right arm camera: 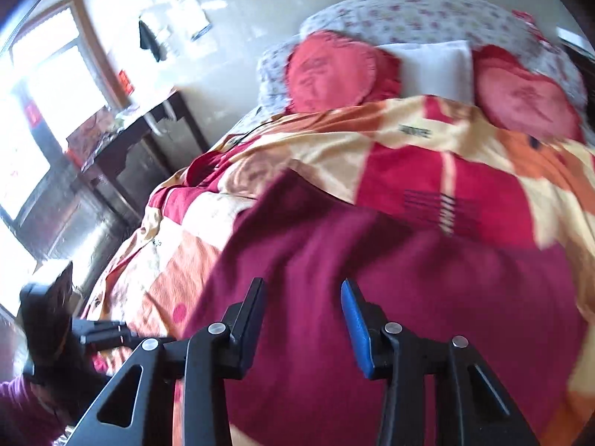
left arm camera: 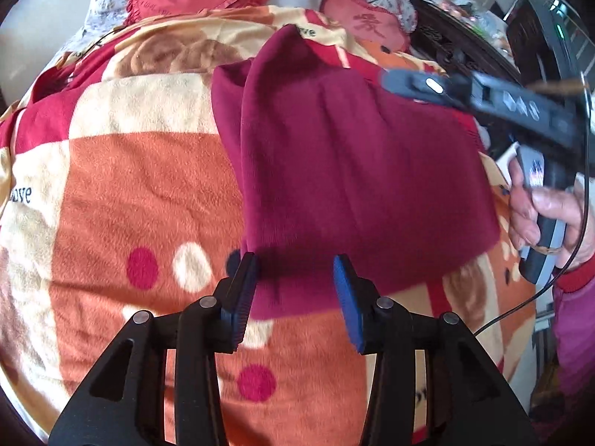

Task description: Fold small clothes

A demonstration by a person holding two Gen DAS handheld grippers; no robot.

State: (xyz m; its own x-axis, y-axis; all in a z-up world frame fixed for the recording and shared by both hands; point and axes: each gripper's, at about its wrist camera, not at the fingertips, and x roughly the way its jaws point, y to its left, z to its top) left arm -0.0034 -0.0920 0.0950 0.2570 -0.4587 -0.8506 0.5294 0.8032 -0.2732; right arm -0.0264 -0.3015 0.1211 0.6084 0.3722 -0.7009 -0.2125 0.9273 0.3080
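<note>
A dark maroon garment [left arm camera: 353,171] lies folded on the orange, red and cream blanket [left arm camera: 130,193]; one narrow part runs toward the pillows. My left gripper [left arm camera: 295,282] is open at the garment's near corner. The cloth lies between its blue pads, which do not press on it. In the right wrist view my right gripper [right arm camera: 305,312] stands open above the same garment [right arm camera: 409,297], with nothing between its fingers. That view is blurred. In the left wrist view the right gripper [left arm camera: 405,83] hovers, blurred, over the garment's far right edge, held by a hand [left arm camera: 539,215].
Two red heart-shaped cushions [right arm camera: 334,70] and a white pillow [right arm camera: 435,67] lie at the head of the bed. A dark table [right arm camera: 141,148] stands by the bright window on the left. A black cable [left arm camera: 520,304] hangs beside the person's pink sleeve [left arm camera: 576,319].
</note>
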